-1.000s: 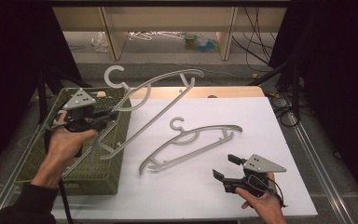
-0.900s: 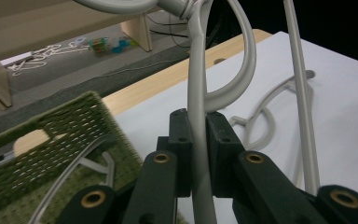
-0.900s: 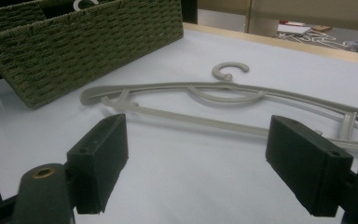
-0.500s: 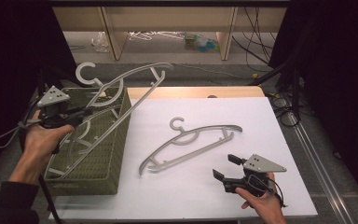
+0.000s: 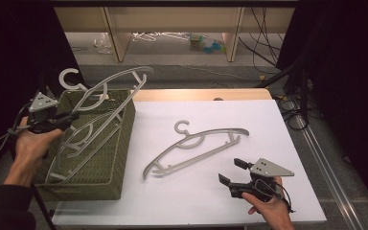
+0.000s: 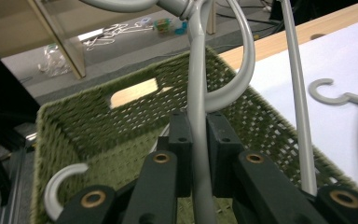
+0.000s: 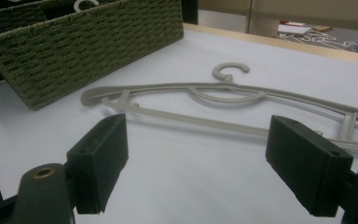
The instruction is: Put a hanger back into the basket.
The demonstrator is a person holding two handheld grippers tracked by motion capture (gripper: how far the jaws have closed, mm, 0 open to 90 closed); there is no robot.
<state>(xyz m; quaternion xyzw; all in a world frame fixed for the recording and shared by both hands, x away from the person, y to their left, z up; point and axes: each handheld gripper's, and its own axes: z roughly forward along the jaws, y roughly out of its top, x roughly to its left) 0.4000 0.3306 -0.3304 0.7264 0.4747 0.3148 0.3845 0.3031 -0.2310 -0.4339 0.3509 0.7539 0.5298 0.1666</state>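
Observation:
My left gripper (image 5: 71, 118) is shut on a grey plastic hanger (image 5: 120, 78), which hangs tilted over the green woven basket (image 5: 124, 120) with its lower end down inside. In the left gripper view the jaws (image 6: 199, 135) pinch the hanger's neck (image 6: 196, 93) just below the hook. Another grey hanger's hook (image 6: 58, 186) lies in the basket. A further grey hanger (image 5: 196, 146) lies flat on the white table sheet. My right gripper (image 5: 231, 171) rests open near the front edge, pointing at that hanger (image 7: 223, 93), with nothing between its pads.
The basket (image 7: 88, 42) stands at the table's left edge. A wooden strip (image 5: 201, 94) runs along the far edge of the white sheet (image 5: 268, 124). Shelving and cables (image 5: 263, 43) lie beyond the table.
My left hand has carried the hanger leftward and down, from over the basket's right rim to over its inside. The right gripper and the hanger on the sheet have stayed put.

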